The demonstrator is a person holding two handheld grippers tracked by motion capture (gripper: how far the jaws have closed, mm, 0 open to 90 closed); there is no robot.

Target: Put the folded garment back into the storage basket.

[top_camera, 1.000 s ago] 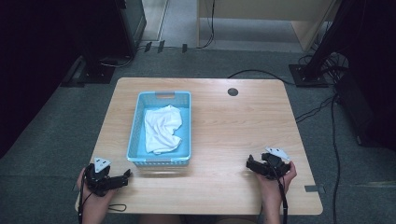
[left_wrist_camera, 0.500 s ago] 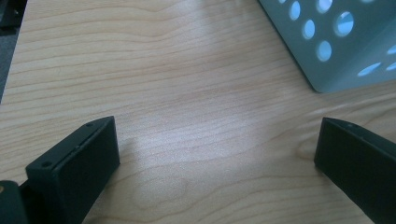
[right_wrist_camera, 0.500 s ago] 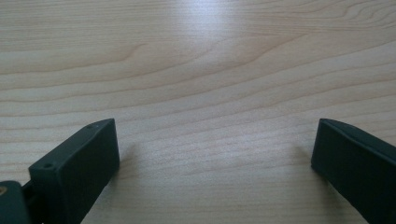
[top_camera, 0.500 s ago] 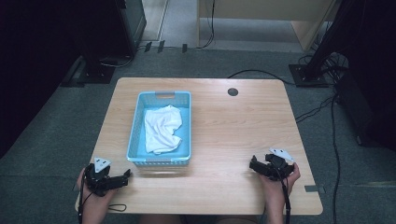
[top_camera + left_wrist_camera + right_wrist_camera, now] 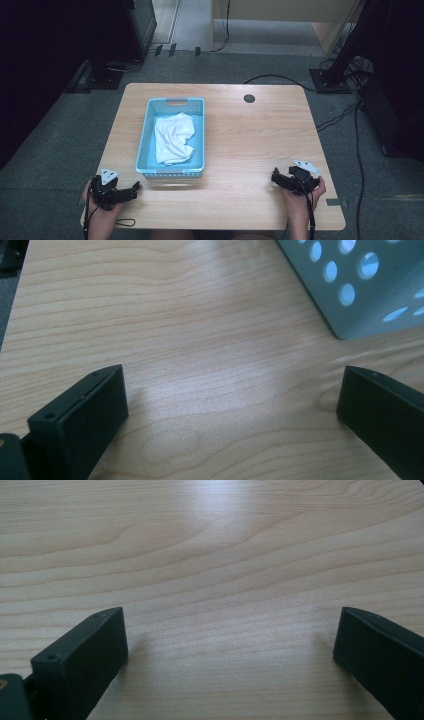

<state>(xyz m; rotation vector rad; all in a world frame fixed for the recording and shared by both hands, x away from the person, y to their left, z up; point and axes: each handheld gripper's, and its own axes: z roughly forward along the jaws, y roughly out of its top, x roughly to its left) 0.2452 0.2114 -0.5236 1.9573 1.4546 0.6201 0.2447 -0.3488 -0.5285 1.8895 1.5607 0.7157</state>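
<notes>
Jaws of both grippers gape wide over bare table (image 5: 250, 145); high view reveals cloth (image 5: 172, 137) in basket (image 5: 145, 140).

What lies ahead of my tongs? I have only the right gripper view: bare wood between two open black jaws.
Observer: In the high view, a blue basket stands on the table's left half, well away from your right tongs.
Operator: Anything in it?
Observer: A crumpled white cloth lies inside.
Operator: And the other tongs?
Observer: The left tongs sit open near the basket's front corner, holding nothing.
</notes>
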